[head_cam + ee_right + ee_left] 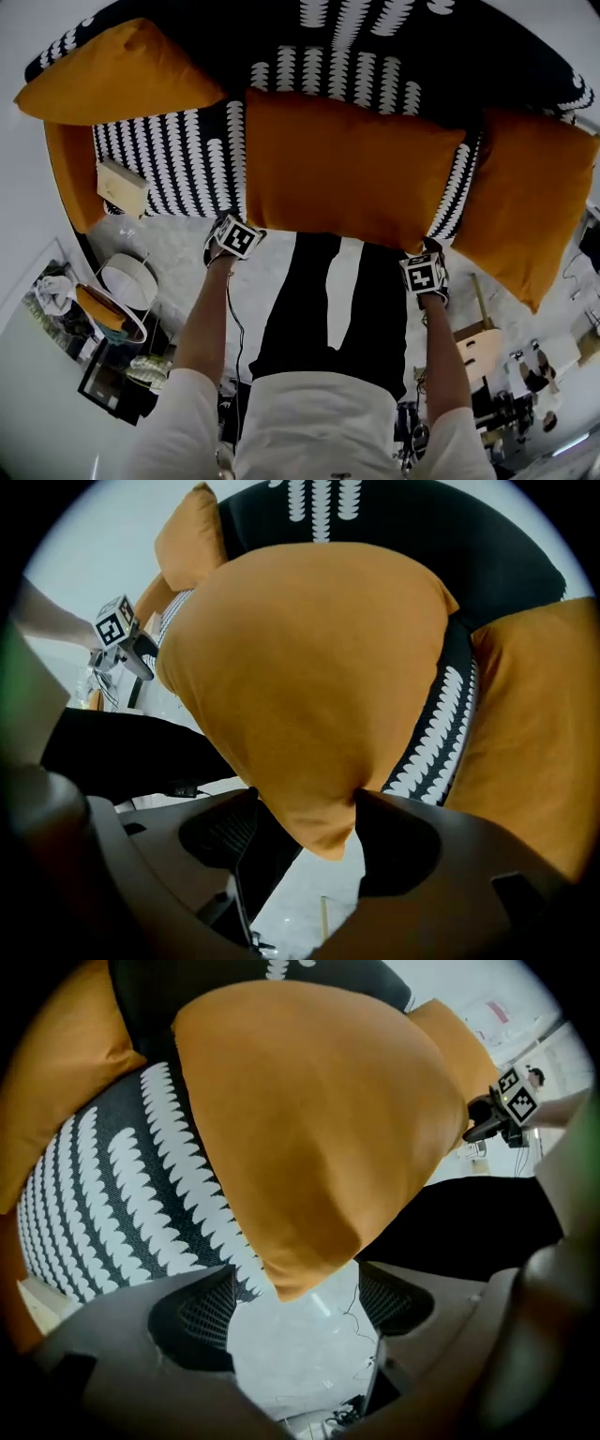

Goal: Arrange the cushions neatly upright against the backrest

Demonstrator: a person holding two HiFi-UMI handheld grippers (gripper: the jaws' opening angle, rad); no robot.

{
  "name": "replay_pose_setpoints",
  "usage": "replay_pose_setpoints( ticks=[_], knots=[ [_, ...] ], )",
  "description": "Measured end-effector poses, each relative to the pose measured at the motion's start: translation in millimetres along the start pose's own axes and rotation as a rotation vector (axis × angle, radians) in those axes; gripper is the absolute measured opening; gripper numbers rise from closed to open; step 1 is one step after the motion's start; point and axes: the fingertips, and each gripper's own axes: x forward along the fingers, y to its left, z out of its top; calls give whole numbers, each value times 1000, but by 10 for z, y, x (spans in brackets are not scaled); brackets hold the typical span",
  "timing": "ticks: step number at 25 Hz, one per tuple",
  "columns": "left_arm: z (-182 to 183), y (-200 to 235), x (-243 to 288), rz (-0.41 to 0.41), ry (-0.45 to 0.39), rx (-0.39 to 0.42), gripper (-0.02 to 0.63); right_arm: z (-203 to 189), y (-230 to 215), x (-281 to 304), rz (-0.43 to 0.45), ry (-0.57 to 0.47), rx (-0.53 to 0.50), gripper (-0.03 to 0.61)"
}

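Corner-grab step on middle cushion (352, 169), centre frame on sofa (178, 159). Left gripper (295, 1312) and right gripper (300, 841) jaws apart, a lower corner loose between each. Next: clamp both, tip upright against backrest (347, 23).

Pale box (122, 186) at left; round white object (129, 279) below; tan wooden piece (480, 345) right.

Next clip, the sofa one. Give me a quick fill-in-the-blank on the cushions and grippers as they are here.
1. The middle cushion on the sofa is ____ in colour.
2. The sofa's cover is black with a ____ pattern.
3. The left gripper and the right gripper are each at a near ____ of the middle cushion.
4. The left gripper's jaws stand ____, not pressing the cushion.

Missing words: orange; white; corner; open.
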Motion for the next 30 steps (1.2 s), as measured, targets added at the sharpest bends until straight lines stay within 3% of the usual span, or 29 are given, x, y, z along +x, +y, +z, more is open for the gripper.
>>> replay_pose_setpoints(
  ticks=[4, 8, 13, 18, 24, 30],
  knots=[
    [189, 25, 112, 28, -13, 41, 402, 31, -94, 91, -56, 56, 7, 279],
    [311, -17, 65, 74, -1, 164, 291, 138, -12, -11, -69, 43, 4, 178],
    [384, -96, -200, 57, -130, 111, 193, 178, -23, -204, -121, 5, 24, 87],
    [392, -259, -706, 31, -296, 78, 139, 289, -20, -621, -164, -128, 130, 31],
    [719, -246, -1504, 74, -503, 30, 109, 582, -136, -1180, -197, -309, 211, 15],
    [850, -472, -2172, 101, -555, 49, 101, 761, -318, -1769, -217, -442, 280, 14]
  ],
)
